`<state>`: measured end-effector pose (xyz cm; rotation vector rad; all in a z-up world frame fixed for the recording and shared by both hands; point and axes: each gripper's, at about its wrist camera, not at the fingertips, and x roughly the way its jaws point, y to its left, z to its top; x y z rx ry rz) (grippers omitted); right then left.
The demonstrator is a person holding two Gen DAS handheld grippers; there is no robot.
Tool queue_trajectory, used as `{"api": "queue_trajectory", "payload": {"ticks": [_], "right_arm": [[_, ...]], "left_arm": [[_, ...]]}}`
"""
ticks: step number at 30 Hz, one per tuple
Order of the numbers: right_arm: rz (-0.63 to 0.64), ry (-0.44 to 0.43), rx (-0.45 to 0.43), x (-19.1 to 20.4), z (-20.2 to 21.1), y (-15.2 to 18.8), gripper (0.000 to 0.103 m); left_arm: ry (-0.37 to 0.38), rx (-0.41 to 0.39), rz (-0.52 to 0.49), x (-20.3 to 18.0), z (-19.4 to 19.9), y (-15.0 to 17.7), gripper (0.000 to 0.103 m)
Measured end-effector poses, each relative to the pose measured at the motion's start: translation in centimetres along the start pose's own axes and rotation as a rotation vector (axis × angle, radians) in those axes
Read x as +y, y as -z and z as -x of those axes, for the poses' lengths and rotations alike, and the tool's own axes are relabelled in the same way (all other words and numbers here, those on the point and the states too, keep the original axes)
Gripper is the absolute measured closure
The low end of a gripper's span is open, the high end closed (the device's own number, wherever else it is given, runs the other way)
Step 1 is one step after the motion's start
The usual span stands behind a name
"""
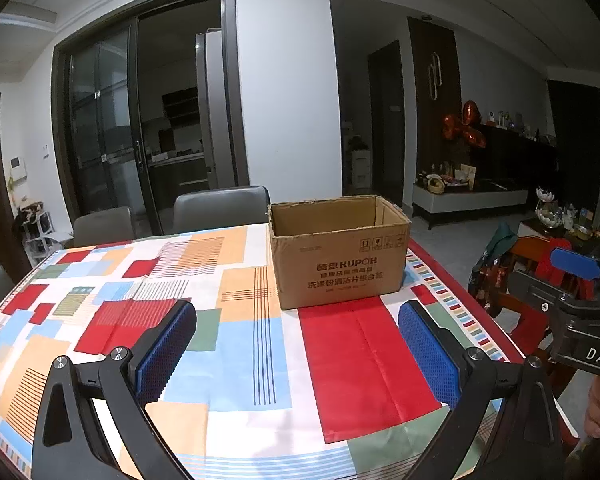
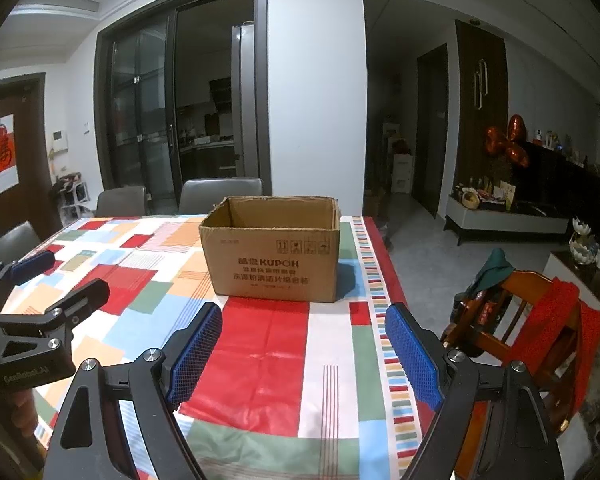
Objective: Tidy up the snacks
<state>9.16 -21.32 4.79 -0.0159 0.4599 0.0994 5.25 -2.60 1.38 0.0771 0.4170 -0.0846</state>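
- The cardboard box is standing upright on the far right part of the tabletop, its top open and its printed side facing the cameras; nothing of its floor is showing in either view.
- The left tongs are hovering over the near tabletop with the blue pads spread wide apart and nothing between them.
- The right tongs are likewise gaping wide over the red patch of the patterned cloth, holding nothing.
- The left wrist view is catching the right tongs at its right edge, beyond the tabletop's right side; from there alone their spread cannot be told.
- The right wrist view is showing the left tongs at its left edge, over the left half of the tabletop, with a clear gap between the two fingers.
- Only the right wrist view is showing the red paper poster hanging on the dark door at far left.
- The wooden chair draped with a red cloth is sitting just right of the tabletop, plainly seen in the right wrist view and partly hidden behind the other tongs in the left wrist view.
- Grey chairs are standing at the far edge of the tabletop in both views.
- No snack is showing on the tabletop in either view.
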Motion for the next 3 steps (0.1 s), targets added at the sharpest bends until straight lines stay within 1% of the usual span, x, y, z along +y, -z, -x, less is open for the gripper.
{"api": "queue_trajectory", "payload": {"ticks": [3], "right_arm": [[0.002, 0.000, 0.003, 0.03, -0.04, 0.09, 0.019]], "left_arm": [[-0.001, 0.003, 0.001, -0.02, -0.11, -0.04, 0.000]]}}
